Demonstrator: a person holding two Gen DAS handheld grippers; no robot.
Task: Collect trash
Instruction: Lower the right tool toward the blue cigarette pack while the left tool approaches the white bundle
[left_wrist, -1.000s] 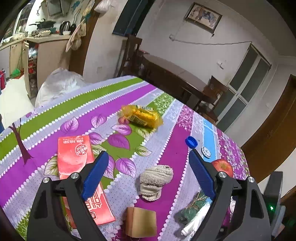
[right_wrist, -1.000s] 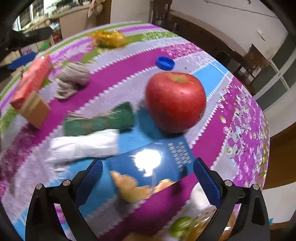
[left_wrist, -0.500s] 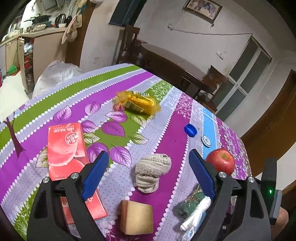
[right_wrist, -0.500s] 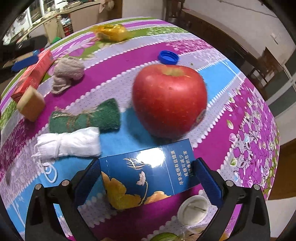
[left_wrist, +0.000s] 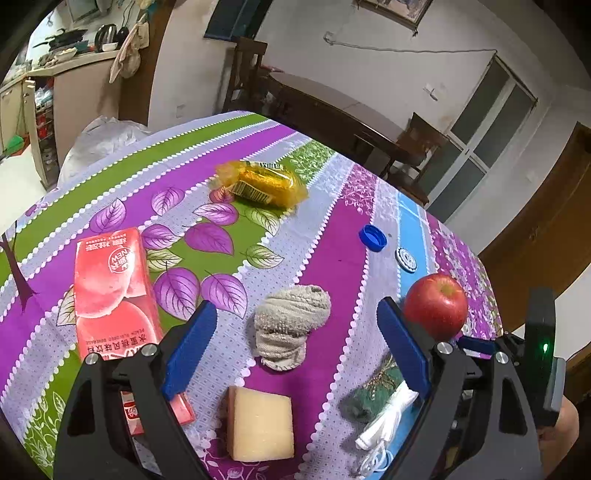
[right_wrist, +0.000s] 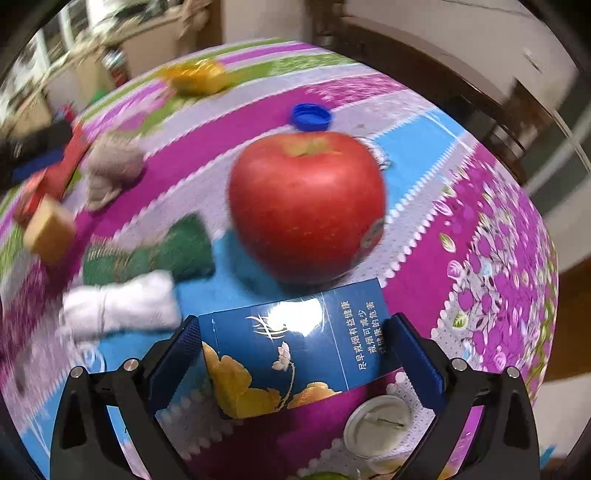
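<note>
In the right wrist view my right gripper (right_wrist: 295, 354) has its blue fingers against both sides of a blue cigarette pack (right_wrist: 295, 343) lying on the tablecloth. A red apple (right_wrist: 306, 206) stands just beyond it. In the left wrist view my left gripper (left_wrist: 291, 347) is open and empty, above a rolled beige cloth (left_wrist: 288, 325) and a tan block (left_wrist: 258, 428). A red juice carton (left_wrist: 114, 295) lies to its left, a yellow snack wrapper (left_wrist: 262, 184) farther off, and a blue bottle cap (left_wrist: 372, 238) to the right.
A green cloth roll (right_wrist: 155, 254) and a white cloth roll (right_wrist: 118, 306) lie left of the pack. A white lid (right_wrist: 380, 424) lies near the right fingers. The table edge (left_wrist: 495, 295) runs close on the right, with a dark wooden table (left_wrist: 332, 103) behind.
My right gripper has moved forward and closed in around the cigarette pack, nearer the apple. My left gripper has moved forward and lower over the table, staying open.
</note>
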